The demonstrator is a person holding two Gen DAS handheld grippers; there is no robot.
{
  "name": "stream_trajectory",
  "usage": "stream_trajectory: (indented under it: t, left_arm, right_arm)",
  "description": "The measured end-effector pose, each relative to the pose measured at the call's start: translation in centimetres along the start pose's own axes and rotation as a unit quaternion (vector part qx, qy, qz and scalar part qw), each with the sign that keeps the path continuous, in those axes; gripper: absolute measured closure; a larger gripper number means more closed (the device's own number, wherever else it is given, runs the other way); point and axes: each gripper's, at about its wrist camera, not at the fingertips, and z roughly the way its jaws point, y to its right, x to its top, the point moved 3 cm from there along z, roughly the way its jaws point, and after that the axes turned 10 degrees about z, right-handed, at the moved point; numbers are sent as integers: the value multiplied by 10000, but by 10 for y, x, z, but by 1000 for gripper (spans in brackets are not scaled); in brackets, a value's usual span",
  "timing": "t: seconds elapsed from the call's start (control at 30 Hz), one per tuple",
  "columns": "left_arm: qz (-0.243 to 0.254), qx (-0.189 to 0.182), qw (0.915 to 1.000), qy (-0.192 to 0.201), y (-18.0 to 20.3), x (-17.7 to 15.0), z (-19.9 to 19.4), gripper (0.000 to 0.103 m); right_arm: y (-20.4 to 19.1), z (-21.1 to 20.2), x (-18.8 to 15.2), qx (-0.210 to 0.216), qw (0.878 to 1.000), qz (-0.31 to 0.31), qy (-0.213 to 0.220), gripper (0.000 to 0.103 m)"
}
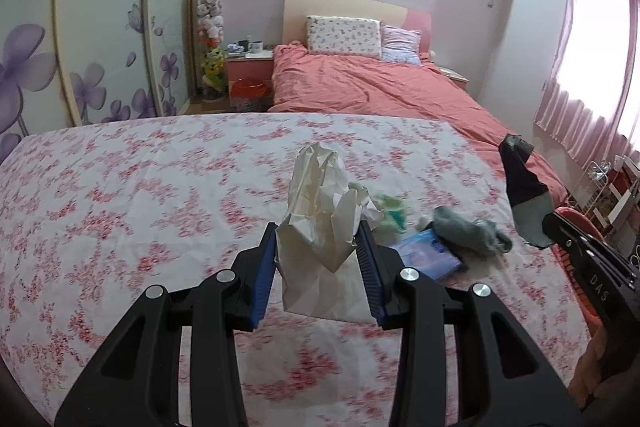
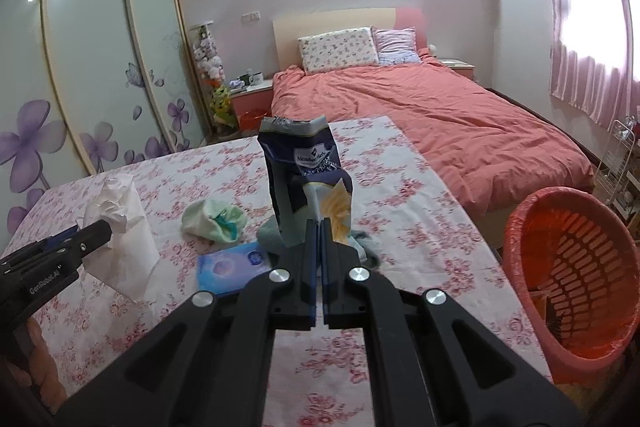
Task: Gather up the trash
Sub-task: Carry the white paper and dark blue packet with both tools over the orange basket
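Between our right gripper's [image 2: 320,227] closed jaws stands a dark blue snack bag [image 2: 306,167], pinched at its lower edge and rising upright, torn top uppermost, lifted clear of the worktop [image 2: 420,227]. Off to our right and lower down, just beside the worktop's edge, sits the red trash basket [image 2: 560,291], its mouth tipped toward us. That is the relation we judge the next move turns on: the basket lies to the right of the bag, and the right gripper is plainly the nearer one.

Over on the left, we have the left gripper [image 1: 318,247] clamped at a middling width on a crumpled white paper bag [image 1: 316,211], also held above the floral cloth, long axis running up and away from us. It is well apart from the basket, with the right gripper between them, so we'd expect the blue bag to go in first.

Down on the worktop we can see a pale green wad [image 2: 214,221], a blue tissue pack [image 2: 234,267] and a grey sock [image 1: 472,233], all lying near one another between the two grippers. Behind them stretches the bed [image 2: 420,107].
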Motion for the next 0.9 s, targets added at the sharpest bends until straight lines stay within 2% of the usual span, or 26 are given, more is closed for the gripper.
stream_trajectory:
  t: [0.47,0.9]
  left_arm:
    - [307,-487,9982,146,66,19,2,64]
    - [609,-1032,9926,213,136,33,7,64]
  right_arm:
    - [51,-16,13,-185,9987,406,247,100]
    - [101,-33,23,-483,9950,746,466,100]
